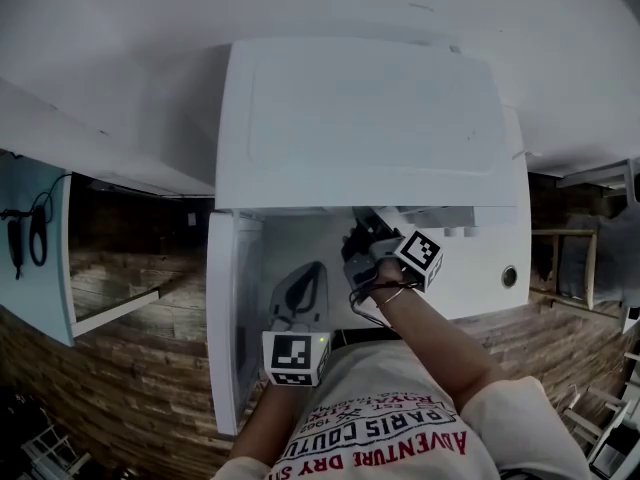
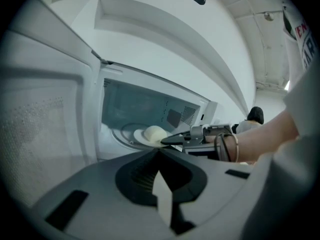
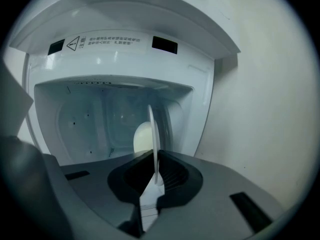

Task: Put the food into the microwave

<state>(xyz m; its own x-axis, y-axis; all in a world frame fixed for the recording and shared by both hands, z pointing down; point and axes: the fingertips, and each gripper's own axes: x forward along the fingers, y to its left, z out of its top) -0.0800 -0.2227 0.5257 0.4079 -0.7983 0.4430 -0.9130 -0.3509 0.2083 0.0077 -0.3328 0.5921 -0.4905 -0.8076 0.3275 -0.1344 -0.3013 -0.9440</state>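
The white microwave (image 1: 370, 118) stands with its door (image 1: 232, 318) swung open to the left. A pale bun (image 2: 155, 133) lies on a white plate (image 2: 140, 135) inside the cavity, over the turntable. My right gripper (image 1: 358, 238) reaches into the opening, shut on the plate's near rim. In the right gripper view the plate (image 3: 152, 134) shows edge-on between the jaws of the right gripper (image 3: 154, 156), the bun (image 3: 141, 136) to its left. My left gripper (image 1: 305, 280) hangs lower, in front of the open door, its jaws together and empty; the left gripper (image 2: 159, 153) points at the cavity.
The microwave's control panel with a round knob (image 1: 509, 276) is to the right of the cavity. A white wall (image 3: 260, 94) runs close on the right. A blue cabinet (image 1: 35, 258) with hanging cables stands at the far left over wooden flooring (image 1: 130, 368).
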